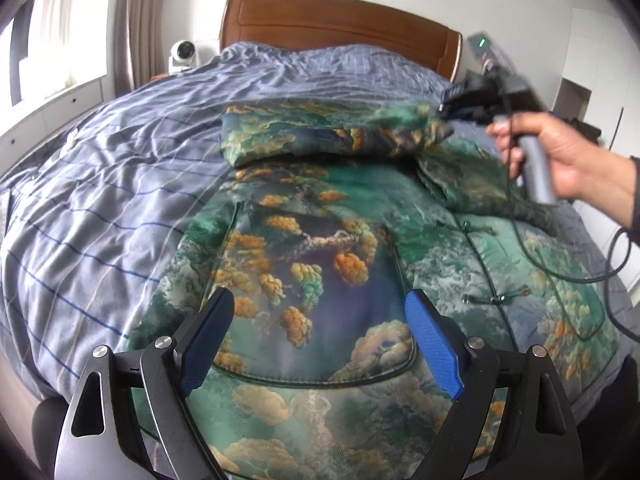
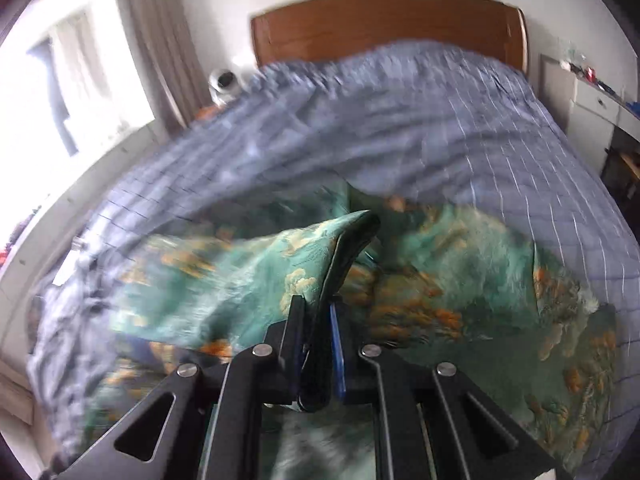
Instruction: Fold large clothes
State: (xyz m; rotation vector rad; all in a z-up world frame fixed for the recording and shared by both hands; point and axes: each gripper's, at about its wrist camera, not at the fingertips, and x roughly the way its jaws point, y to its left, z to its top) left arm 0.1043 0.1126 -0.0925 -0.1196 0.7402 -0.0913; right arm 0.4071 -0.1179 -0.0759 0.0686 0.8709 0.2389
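Observation:
A large green jacket (image 1: 320, 264) with an orange and teal landscape print lies spread on the bed. One sleeve (image 1: 304, 136) lies folded across its far end. My left gripper (image 1: 320, 332) is open and empty, hovering above the jacket's near part. My right gripper (image 1: 448, 114) is at the far right, held by a hand, shut on a lifted sleeve (image 1: 460, 168). In the right wrist view the right gripper (image 2: 316, 320) is shut on the sleeve's dark-edged cuff (image 2: 344, 244), and the jacket (image 2: 480, 272) lies blurred below.
The bed has a grey-blue checked cover (image 1: 120, 184) and a wooden headboard (image 1: 340, 20). A white camera (image 1: 183, 54) stands at the far left by the curtain. A black cable (image 1: 576, 276) trails from the right gripper over the jacket. A white cabinet (image 2: 592, 108) stands at right.

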